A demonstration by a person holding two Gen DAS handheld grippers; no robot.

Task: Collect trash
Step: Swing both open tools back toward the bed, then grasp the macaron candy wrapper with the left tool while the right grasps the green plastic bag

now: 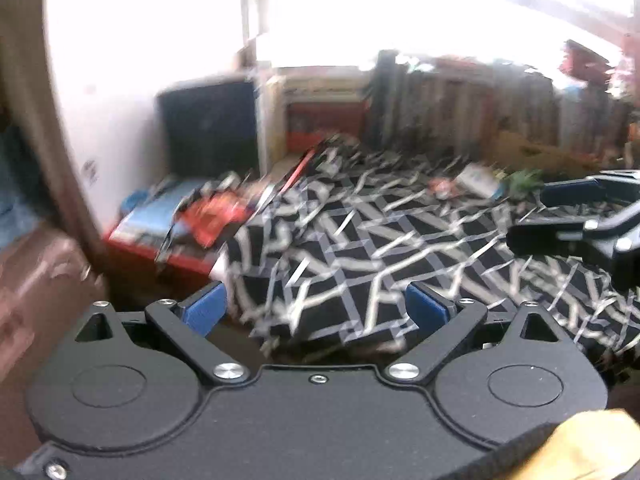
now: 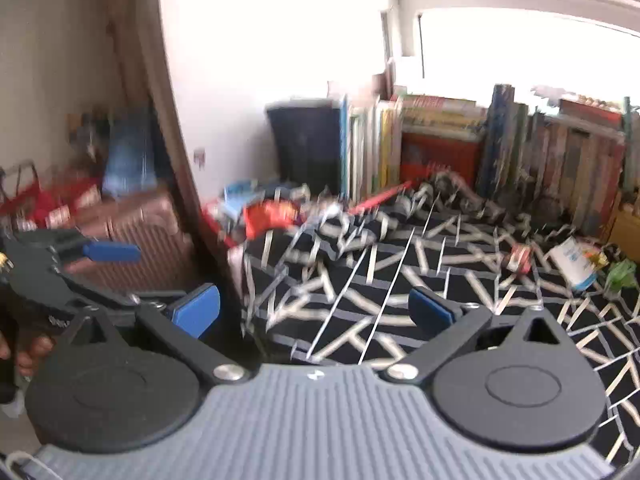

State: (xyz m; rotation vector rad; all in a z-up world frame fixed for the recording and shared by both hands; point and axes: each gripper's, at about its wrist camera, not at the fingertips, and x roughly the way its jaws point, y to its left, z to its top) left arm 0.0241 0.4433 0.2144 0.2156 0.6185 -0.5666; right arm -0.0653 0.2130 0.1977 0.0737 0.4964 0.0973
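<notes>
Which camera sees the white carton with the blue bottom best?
The right wrist view: the white carton with the blue bottom lies fairly sharp on the black-and-white patterned blanket, beside a green wrapper. The left wrist view shows that carton smaller and blurred.

Strong backlight from window (image 2: pixel 520 52) blows out top; motion blur throughout; fisheye bending at edges.

Home bedroom, patterned bedspread (image 2: pixel 400 280), books (image 2: pixel 440 140) lining wall
</notes>
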